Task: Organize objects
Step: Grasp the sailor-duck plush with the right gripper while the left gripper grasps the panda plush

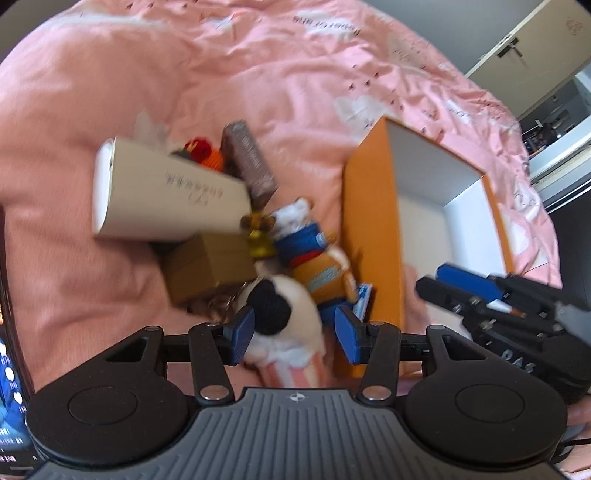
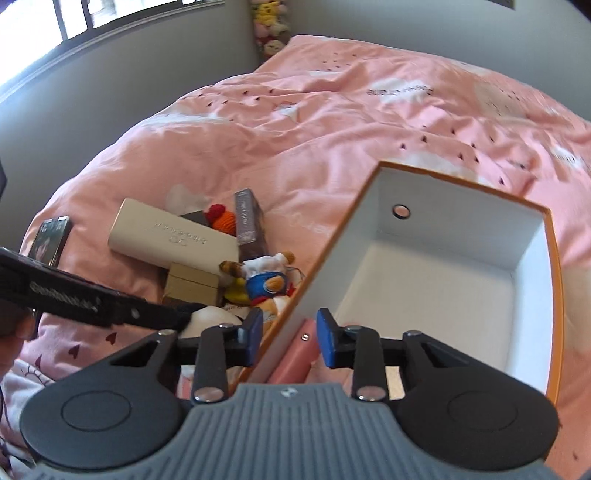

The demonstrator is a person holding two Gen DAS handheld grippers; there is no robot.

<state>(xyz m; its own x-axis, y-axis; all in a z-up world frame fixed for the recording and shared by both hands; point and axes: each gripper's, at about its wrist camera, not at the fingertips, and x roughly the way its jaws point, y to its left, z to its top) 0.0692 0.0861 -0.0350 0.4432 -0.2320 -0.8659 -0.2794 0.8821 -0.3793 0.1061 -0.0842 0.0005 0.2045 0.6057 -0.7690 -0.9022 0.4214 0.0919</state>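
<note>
A pile of small things lies on the pink bed: a cream box [image 1: 166, 195] [image 2: 170, 240], a tan box [image 1: 210, 266] [image 2: 192, 286], a dark brown box [image 1: 251, 162] [image 2: 249, 221], a red and orange knitted toy [image 1: 205, 151] [image 2: 221, 218], a duck doll in blue [image 1: 306, 243] [image 2: 267, 278] and a white plush with a black ear [image 1: 284, 321]. My left gripper [image 1: 293, 334] is open with its fingers either side of that plush. An orange box with a white inside [image 1: 373, 229] [image 2: 443, 266] stands open beside the pile. My right gripper [image 2: 290, 338] is open and straddles the box's near wall.
The pink quilt [image 1: 258, 74] [image 2: 332, 122] covers the whole bed. A phone [image 2: 50, 240] lies at the bed's left edge. Stuffed toys [image 2: 267, 26] hang in the room's corner. A cabinet [image 1: 535, 40] stands past the bed.
</note>
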